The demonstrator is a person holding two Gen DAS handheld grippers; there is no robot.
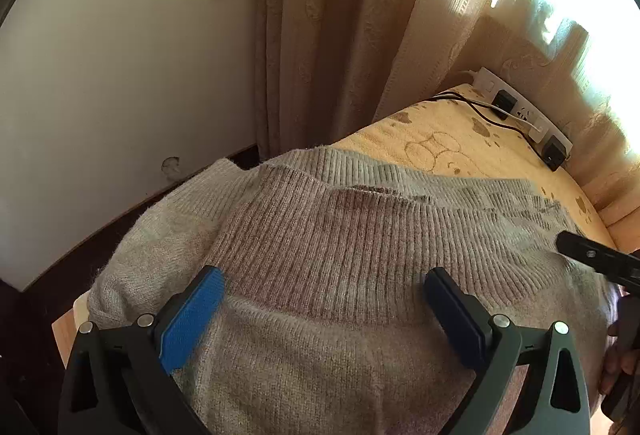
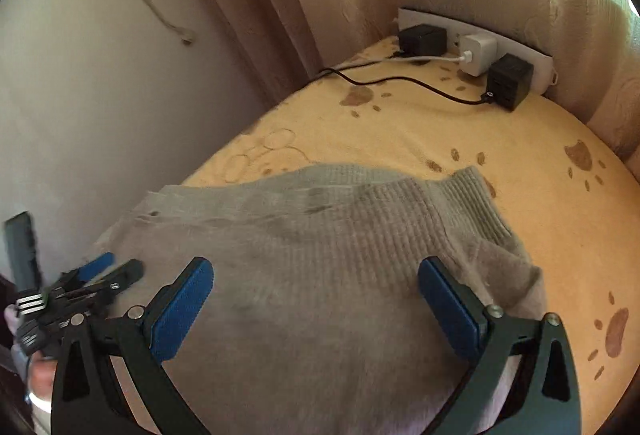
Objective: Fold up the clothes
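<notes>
A beige knit sweater (image 1: 332, 247) lies folded on the yellow paw-print cover (image 1: 452, 139), its ribbed hem band across the middle of the left wrist view. My left gripper (image 1: 322, 293) hovers open just above the ribbing, blue pads wide apart, nothing between them. In the right wrist view the same sweater (image 2: 320, 259) fills the lower half, and my right gripper (image 2: 316, 287) is open over it too. The left gripper (image 2: 108, 271) shows at the left edge of that view, and the right gripper's finger (image 1: 592, 255) pokes in from the right of the left wrist view.
A white power strip (image 2: 472, 35) with black and white adapters and cables sits at the far edge against beige curtains (image 1: 340, 35). A white wall (image 1: 120, 75) with a dangling cord runs along the left. Bare yellow cover (image 2: 520, 175) lies right of the sweater.
</notes>
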